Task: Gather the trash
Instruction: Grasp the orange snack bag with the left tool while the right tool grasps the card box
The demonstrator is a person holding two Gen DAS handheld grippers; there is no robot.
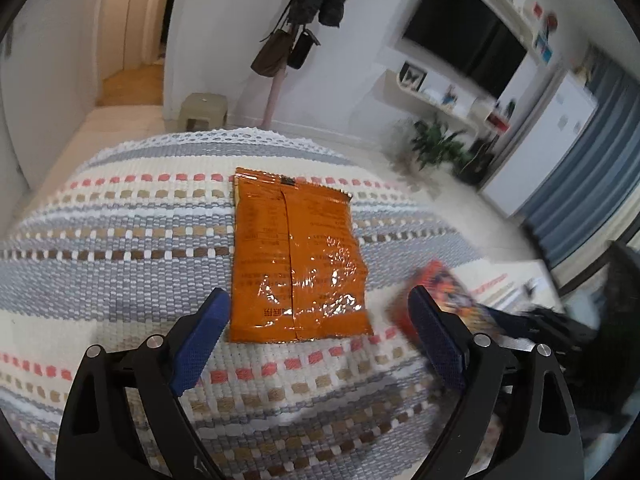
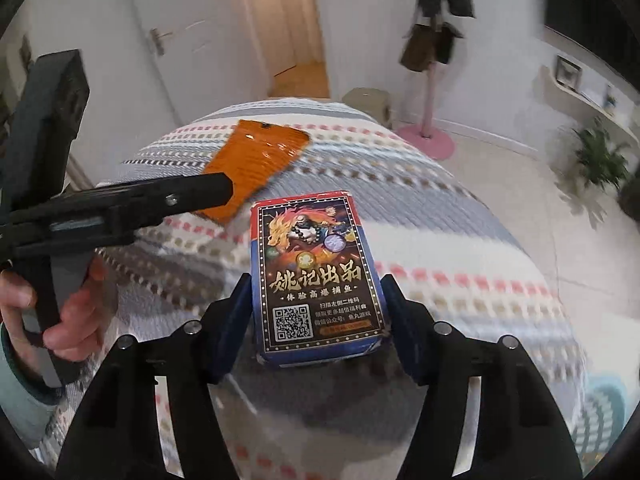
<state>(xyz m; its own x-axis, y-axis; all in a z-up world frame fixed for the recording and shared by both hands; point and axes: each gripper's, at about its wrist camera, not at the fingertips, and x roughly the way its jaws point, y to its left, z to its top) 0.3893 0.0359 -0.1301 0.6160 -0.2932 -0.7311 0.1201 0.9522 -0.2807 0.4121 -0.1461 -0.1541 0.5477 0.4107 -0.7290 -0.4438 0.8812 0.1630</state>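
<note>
We hold the left hand-held gripper (image 1: 318, 312) spread wide over the orange wrapper (image 1: 298, 256), which lies flat on the striped cloth (image 1: 120, 240) | right hand-held gripper (image 2: 316, 320) clamped on the card box (image 2: 316, 276), just beside the wrapper.

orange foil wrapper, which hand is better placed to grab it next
Left. The left gripper stands open right at the flat orange foil wrapper, nothing held. The right gripper has its fingers around the printed card box.
</note>
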